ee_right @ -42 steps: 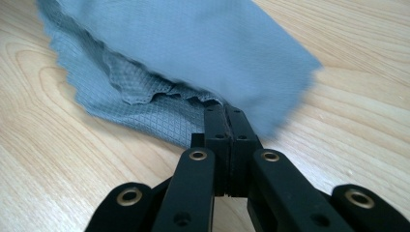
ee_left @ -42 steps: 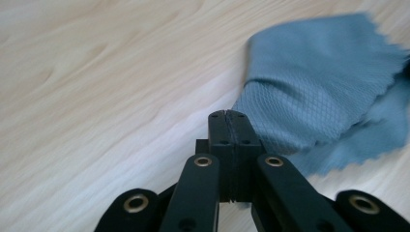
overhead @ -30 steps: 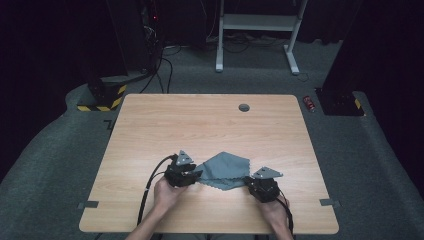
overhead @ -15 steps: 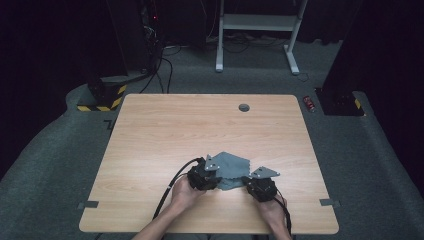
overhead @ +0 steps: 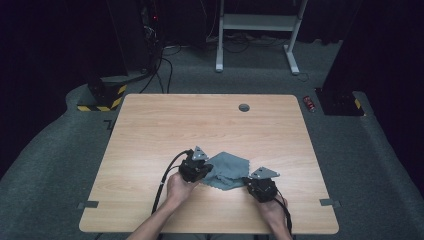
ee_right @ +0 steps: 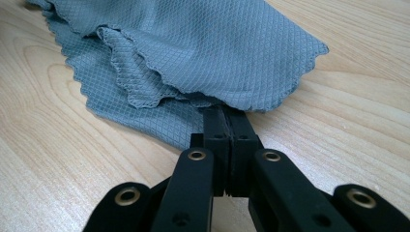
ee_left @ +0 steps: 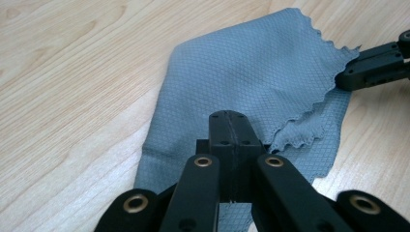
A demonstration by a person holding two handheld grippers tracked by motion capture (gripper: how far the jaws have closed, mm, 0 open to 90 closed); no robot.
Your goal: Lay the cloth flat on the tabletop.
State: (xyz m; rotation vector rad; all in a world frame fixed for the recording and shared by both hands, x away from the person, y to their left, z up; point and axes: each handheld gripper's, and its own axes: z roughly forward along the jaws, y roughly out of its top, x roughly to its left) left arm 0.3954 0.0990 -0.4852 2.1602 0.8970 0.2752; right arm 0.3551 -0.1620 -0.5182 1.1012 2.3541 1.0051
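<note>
Nearest the person, at about 5 o'clock on the wooden table [overhead: 150,135], the right gripper [overhead: 254,181] sits with its jaws pressed together; in the right gripper view [ee_right: 227,116] their tips are tucked under the cloth's folded edge, and whether they pinch fabric cannot be told. At about 7 o'clock of the cloth, the left gripper [overhead: 201,169] rests with its jaws closed flat against each other; they have just been closing, and in the left gripper view [ee_left: 231,121] they lie on top of the cloth, with fabric passing beneath them.

The grey cloth [overhead: 227,170] lies between the two grippers, on the near half of the table, slightly right of centre. It is folded over itself, a scalloped upper layer [ee_left: 270,72] lying on a lower one.

A black cable [overhead: 167,175] trails from the left gripper toward the near edge. Nothing stands between the grippers and the cloth.

Farther off, at 12 o'clock, a round grommet hole [overhead: 244,107] sits near the far edge. Beyond the table, at 10 o'clock on the carpet, is a yellow-and-black striped base [overhead: 100,102]; at 2 o'clock, a small red object [overhead: 310,104]; at 12 o'clock, a white frame [overhead: 257,30].
</note>
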